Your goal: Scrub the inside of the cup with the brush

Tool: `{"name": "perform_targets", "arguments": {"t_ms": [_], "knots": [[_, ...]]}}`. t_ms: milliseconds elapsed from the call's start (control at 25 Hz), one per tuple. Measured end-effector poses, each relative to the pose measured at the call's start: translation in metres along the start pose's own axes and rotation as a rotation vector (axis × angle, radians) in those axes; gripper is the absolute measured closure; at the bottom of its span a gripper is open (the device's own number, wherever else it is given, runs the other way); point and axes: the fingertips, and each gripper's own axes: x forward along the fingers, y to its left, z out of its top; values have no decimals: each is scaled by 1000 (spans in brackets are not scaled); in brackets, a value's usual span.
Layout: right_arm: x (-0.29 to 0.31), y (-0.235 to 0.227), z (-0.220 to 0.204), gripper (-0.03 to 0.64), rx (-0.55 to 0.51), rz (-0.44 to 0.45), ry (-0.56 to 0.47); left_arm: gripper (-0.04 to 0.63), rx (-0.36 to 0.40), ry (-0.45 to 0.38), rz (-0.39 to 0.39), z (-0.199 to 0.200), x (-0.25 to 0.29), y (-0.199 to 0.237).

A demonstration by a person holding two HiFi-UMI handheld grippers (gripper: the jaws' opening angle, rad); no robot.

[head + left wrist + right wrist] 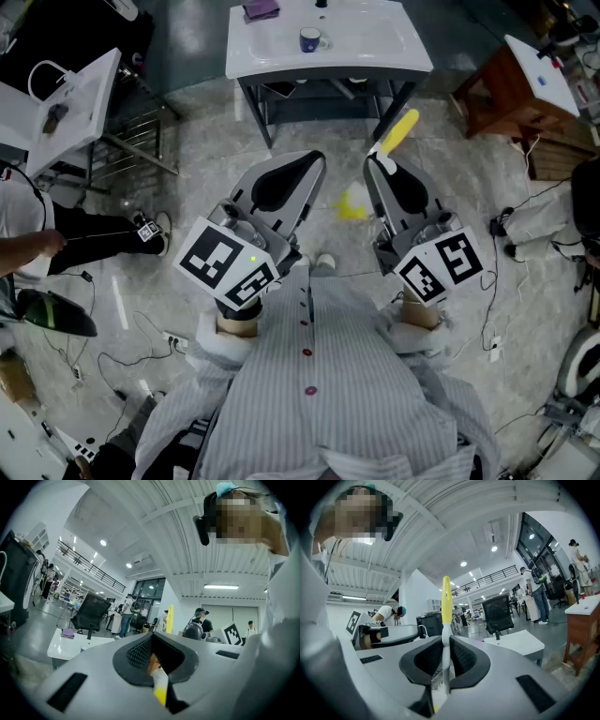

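From the head view, my left gripper [307, 169] has its grey jaws pressed together with nothing showing between them. Just to its right, my right gripper [380, 169] is clamped on the white-stemmed brush with the yellow handle [398, 133], and the handle sticks out past the jaw tips. The small blue-and-white cup [311, 39] stands well ahead of both grippers on the white table [375, 42], with a purple cloth [261, 9] beyond it, cut off by the frame edge. The striped shirt hides everything under my wrists.

In the left gripper view, the left gripper [152, 644] is closed. A small orange and white-yellow piece sits low in the slit, and I cannot tell what it is. The brush [169, 618] rises just right of the jaw tips. The table [65, 648] lies ahead and left, and I cannot make out the cup on it.

In the right gripper view, the right gripper [446, 644] pinches the brush [446, 606] by its stem, upright, bristles at the camera end. The table [515, 643] shows ahead and right, partly behind the jaw, and the cup is hidden.
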Motion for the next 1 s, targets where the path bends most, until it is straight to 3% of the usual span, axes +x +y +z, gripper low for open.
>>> {"name": "perform_targets", "arguments": {"t_ms": [480,1000], "knots": [[-11,-15,4,558,-4,42,-5,588,15,-10,11,-3,22,-13],[-29,-38,-2,558,65,67,-27,588,31,10,52,-17,35,-24]]}}
